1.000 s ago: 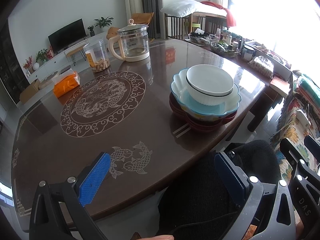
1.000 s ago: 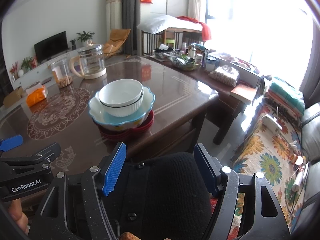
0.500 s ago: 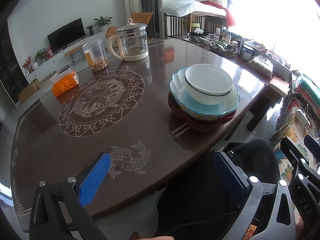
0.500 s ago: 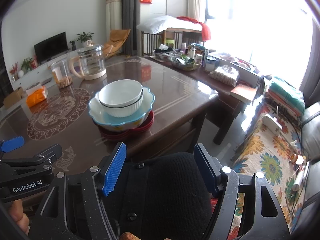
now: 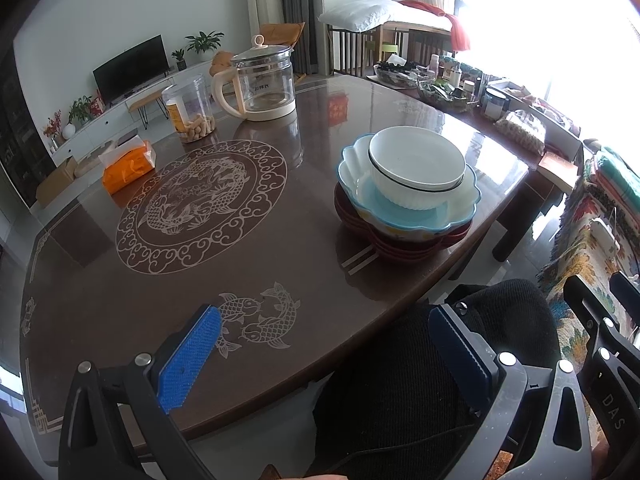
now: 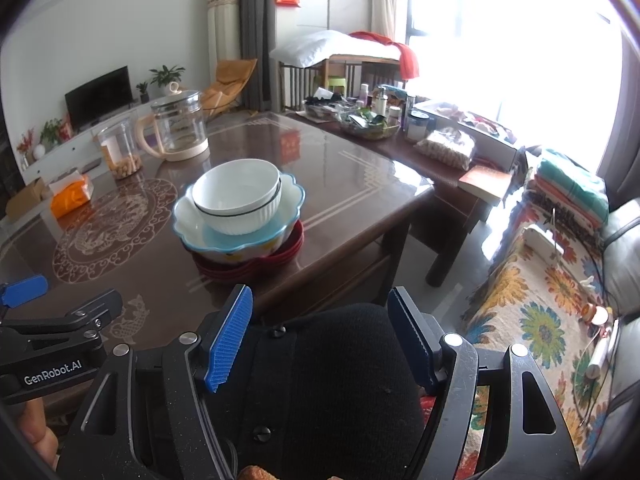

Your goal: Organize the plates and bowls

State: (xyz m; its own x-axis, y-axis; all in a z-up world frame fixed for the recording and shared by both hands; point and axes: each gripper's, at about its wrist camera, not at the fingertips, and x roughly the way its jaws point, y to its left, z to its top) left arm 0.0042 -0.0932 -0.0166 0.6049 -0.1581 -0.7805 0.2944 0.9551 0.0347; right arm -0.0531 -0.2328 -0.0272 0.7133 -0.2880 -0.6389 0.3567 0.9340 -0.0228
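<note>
Bowls stacked on the bench
White bowl sits in blue bowl on red plates; left tool and right tool both wide, holding nothing

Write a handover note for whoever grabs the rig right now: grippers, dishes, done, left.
Left gripper: open, empty, held back over the near table edge.
Right gripper: open, empty, held off the table's near edge above the operator's lap.
Dishes: one stack near the table's front right edge. White bowl sits in the blue scalloped bowl, which rests on the red plates.
Done: everything appears nested in a single pile.
Left: probably nothing but a check; the white bowl sits off-centre in the blue one.
</note>
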